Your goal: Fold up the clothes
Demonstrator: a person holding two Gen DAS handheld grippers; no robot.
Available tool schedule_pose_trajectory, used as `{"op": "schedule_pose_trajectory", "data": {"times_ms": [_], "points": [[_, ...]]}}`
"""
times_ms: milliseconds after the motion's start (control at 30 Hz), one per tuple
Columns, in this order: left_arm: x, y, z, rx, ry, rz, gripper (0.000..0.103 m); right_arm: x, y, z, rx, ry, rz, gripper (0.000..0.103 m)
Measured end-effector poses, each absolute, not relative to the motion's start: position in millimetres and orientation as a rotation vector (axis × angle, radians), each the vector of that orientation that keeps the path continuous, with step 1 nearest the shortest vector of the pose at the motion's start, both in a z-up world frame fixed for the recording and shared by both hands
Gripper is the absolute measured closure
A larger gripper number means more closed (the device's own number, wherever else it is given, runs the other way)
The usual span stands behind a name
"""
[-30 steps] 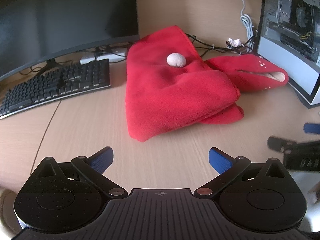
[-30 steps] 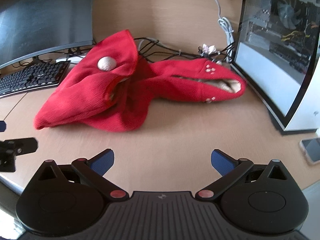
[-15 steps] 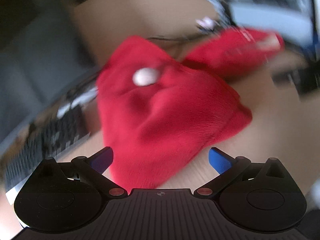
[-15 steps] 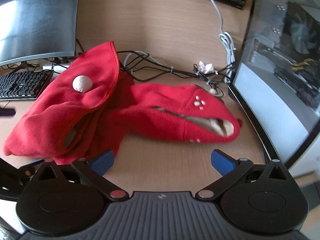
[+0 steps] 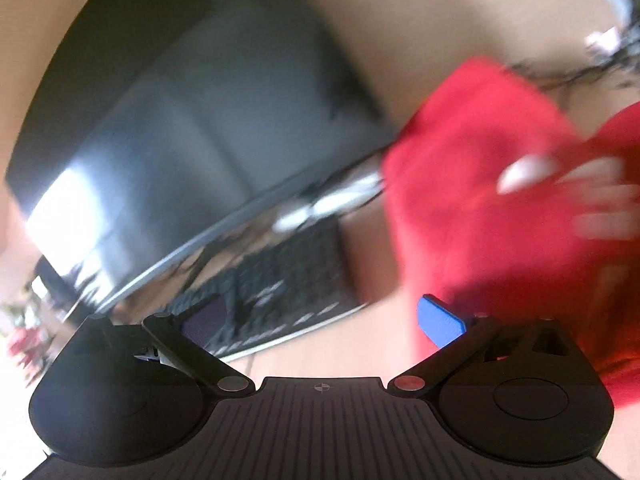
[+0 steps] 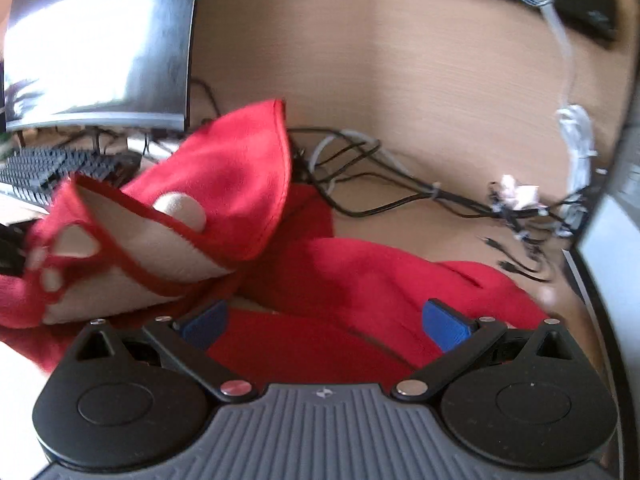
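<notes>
Nearest to us in the right wrist view, our right gripper has its blue-padded fingers spread wide with nothing between them, and it hangs low over the red garment, whose fleece fills the gap under the jaws. Just beyond, the garment lies crumpled on the wooden desk; on its left part a flap is turned up to show a beige lining, and a small pale pompom sits against the red fold above it. In the left wrist view, heavily blurred, our left gripper is likewise wide open and empty, tilted over bare desk, with the same red cloth just beside its right finger. Past the garment, a tangle of dark cables runs across the desk towards a white cord at the right. Further left a black keyboard lies in front of a dark monitor.
</notes>
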State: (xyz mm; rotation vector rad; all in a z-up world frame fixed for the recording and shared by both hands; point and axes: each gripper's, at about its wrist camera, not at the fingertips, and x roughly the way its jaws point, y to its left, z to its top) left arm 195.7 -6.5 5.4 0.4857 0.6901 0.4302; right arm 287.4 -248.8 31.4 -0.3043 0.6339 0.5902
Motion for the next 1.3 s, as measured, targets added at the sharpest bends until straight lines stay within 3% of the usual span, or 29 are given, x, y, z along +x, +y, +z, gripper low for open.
{"op": "schedule_pose_trajectory", "data": {"times_ms": [333,667,933,1033,1300], "points": [[193.6,-10.5,4.4,0.331,0.797,0.394,0.0,300.5,-278.0,1.5,-0.307,0.753,0.58,0.0],[169.8,-33.4,-7.6,0.238,0.813,0.073,0.0,274.7,-314.4,21.1,-0.262,0.749,0.472,0.0],[156.8,-25.6,-16.4,0.009,0.825,-0.07,0.0,261.6,-229.0,48.4,-0.389,0.599,0.67,0.0],[138.9,-2.2,-16.5,-0.156,0.853,-0.076,0.0,249.5,-176.7,59.9,-0.406,0.526,0.792,0.0],[39.4,104.1,33.0,-0.188,0.757,0.39,0.0,164.5,-54.3,73.1,-0.367,0.419,1.265,0.0]]}}
